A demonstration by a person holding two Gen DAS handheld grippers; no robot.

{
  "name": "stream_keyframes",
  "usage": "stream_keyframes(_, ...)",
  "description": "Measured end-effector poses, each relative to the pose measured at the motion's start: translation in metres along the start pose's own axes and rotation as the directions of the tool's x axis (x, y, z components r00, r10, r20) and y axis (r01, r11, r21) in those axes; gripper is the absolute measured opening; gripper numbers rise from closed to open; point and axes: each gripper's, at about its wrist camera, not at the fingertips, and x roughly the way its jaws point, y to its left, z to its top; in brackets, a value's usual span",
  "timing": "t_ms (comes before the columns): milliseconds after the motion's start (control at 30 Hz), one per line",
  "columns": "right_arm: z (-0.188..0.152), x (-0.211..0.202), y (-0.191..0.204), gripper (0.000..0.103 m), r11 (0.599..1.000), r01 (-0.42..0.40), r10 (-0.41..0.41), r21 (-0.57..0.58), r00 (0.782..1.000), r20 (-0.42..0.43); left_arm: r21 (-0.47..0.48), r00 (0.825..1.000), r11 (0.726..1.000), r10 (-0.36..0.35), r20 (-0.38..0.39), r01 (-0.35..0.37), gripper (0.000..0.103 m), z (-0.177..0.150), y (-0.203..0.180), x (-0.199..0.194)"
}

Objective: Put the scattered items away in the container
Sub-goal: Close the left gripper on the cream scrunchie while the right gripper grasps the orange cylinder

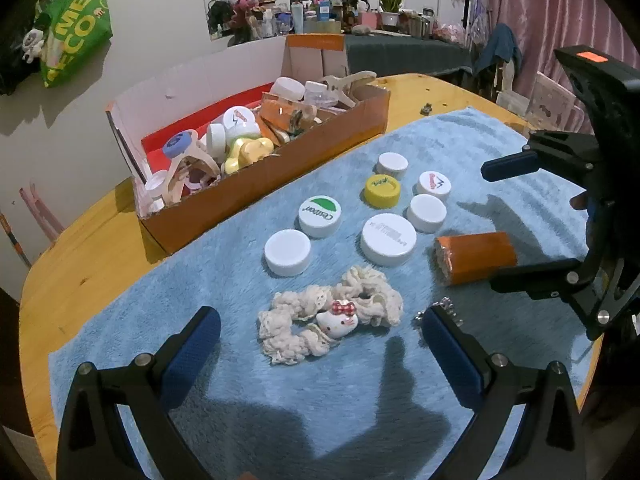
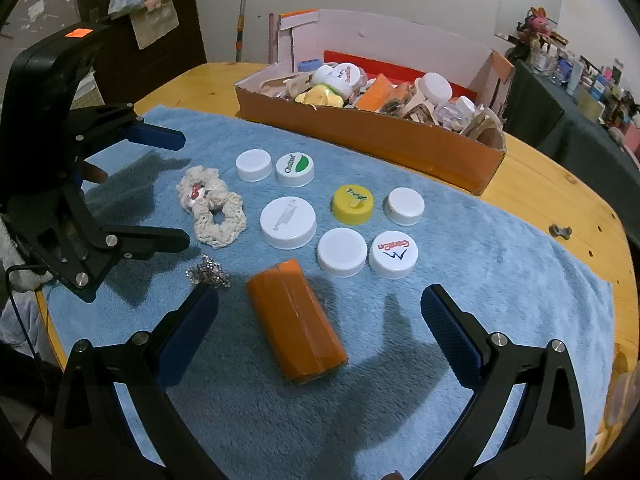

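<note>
A cream scrunchie point(image 1: 328, 316) with a cat charm lies on the blue towel point(image 1: 280, 400), between my left gripper's point(image 1: 320, 328) open fingers. An orange block point(image 2: 296, 320) lies between my right gripper's point(image 2: 320, 308) open fingers; it also shows in the left wrist view point(image 1: 474, 256). Several bottle caps, white ones and a yellow cap point(image 1: 382, 190), sit on the towel. A small metal chain point(image 2: 208, 274) lies by the right gripper's left finger. The cardboard box point(image 1: 272, 176) of items stands behind. Both grippers are empty.
The towel point(image 2: 480, 280) covers a round wooden table point(image 1: 80, 260). A small metal bit point(image 2: 560, 232) lies on bare wood. The box point(image 2: 380, 136) has a raised white flap behind it. Cluttered shelves and a green bag hang in the background.
</note>
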Motion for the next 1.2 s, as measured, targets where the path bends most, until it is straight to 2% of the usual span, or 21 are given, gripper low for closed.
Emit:
stream_keyframes(267, -0.002, 0.002, 0.006, 0.1, 0.999, 0.022, -0.022, -0.04, 1.0, 0.003, 0.004, 1.0, 1.0, -0.012, 0.0, 0.012, 0.101, 0.001, 0.002, 0.004)
stream_keyframes(433, -0.004, 0.009, 0.009, 0.084, 0.998, 0.021, -0.023, -0.063, 0.999, -0.025, 0.02, 1.0, 1.0, -0.023, -0.008, 0.023, 0.096, 0.0, 0.001, 0.009)
stream_keyframes(600, -0.009, 0.015, 0.014, 0.075, 0.995, 0.024, -0.028, -0.094, 0.999, -0.042, 0.038, 0.999, 0.999, -0.026, -0.023, 0.027, 0.092, -0.003, -0.002, 0.015)
stream_keyframes(967, -0.013, 0.021, 0.017, 0.064, 0.994, 0.017, -0.022, -0.11, 0.998, -0.051, 0.045, 0.999, 0.998, -0.038, -0.03, 0.04, 0.09, -0.006, -0.003, 0.019)
stream_keyframes(1033, -0.013, 0.022, 0.018, 0.061, 0.994, 0.01, -0.016, -0.109, 0.998, -0.053, 0.04, 0.999, 0.998, -0.044, -0.03, 0.046, 0.084, -0.006, -0.002, 0.019)
stream_keyframes(1200, -0.013, 0.022, 0.018, 0.056, 0.994, -0.001, -0.005, -0.107, 0.999, -0.054, 0.026, 0.997, 0.997, -0.069, -0.032, 0.069, 0.079, -0.008, -0.001, 0.018)
